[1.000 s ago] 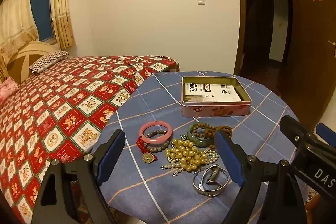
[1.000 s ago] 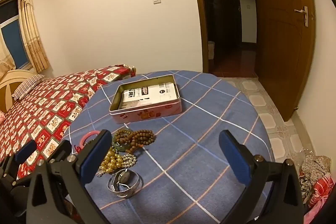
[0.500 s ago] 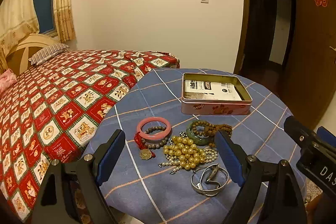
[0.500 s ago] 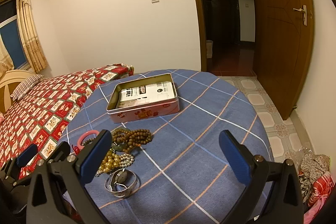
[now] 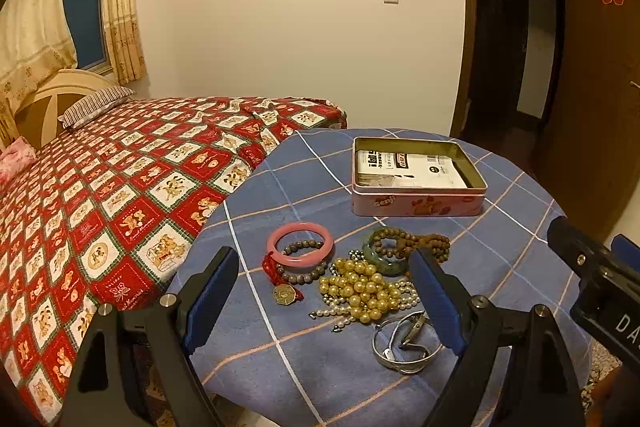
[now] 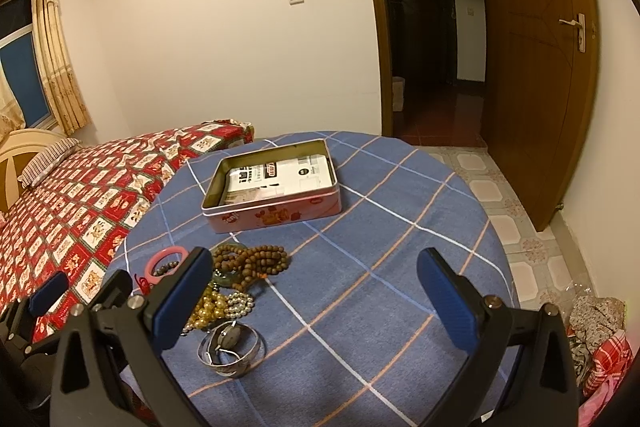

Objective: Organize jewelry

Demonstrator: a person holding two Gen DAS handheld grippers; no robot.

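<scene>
Status: no sorting step is complete, as far as both views show. All jewelry lies loose on the tabletop [image 5: 500, 259], which is covered by a blue checked cloth.

Item positions:
- Pink bangle [image 5: 300, 243]: left of the pile, with a grey-brown bead bracelet [image 5: 298, 265] partly inside it and a red cord with a brass charm [image 5: 287, 293] just beside it.
- Yellow pearl strand [image 5: 360, 291]: centre of the pile, tangled with a strand of small white pearls [image 5: 404, 301].
- Green bangle [image 5: 382, 259]: touching the brown wooden bead string [image 5: 416, 241].
- Silver bangles [image 5: 404, 347]: nearest the cameras, apart from the beads.
- Pink tin [image 5: 416, 205]: open, well behind the pile. It contains only white printed packets; no jewelry is visible inside.

Tool state:
- Left tool [image 5: 324, 301]: jaws spread wide, released, holding nothing, positioned over the pile.
- Right tool [image 6: 312, 301]: jaws spread wide, released, holding nothing, aimed at bare cloth to the right of the pile.

Remaining work, judged from this layout: every piece must be separated from the pile and placed, presumably in the tin.
</scene>
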